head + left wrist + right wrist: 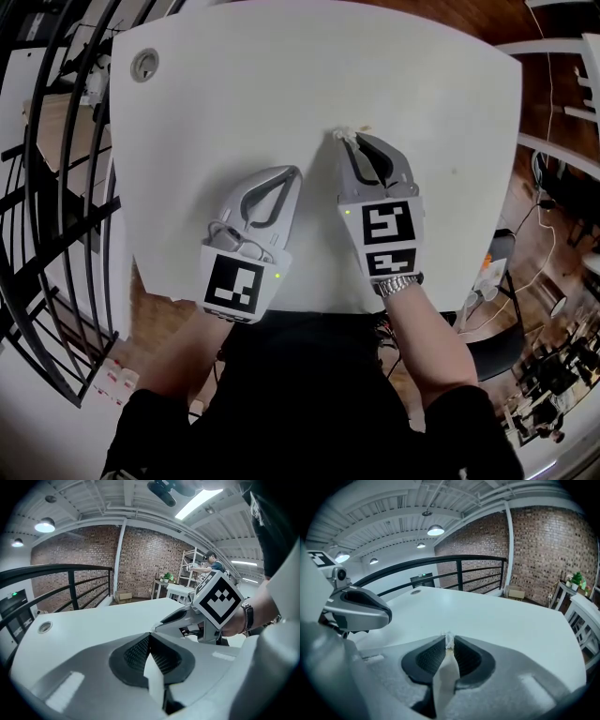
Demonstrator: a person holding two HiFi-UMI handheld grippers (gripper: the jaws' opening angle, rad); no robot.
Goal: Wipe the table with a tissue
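Two grippers, one worry: nearest, the left gripper (295, 172) rests with jaws together on nothing; further out, the right gripper (343, 141) clamps only a scrap of tissue (353, 131) at its tips; dragged over the wide table (281, 75) beyond, it may tear or slip free.

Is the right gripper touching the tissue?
Touching: in the right gripper view, the right gripper has its jaws shut on the tissue, a tuft poking out.

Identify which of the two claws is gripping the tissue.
The right claw: a scrap of white tissue is pinched at its tips. The left claw is shut with nothing between its tips.
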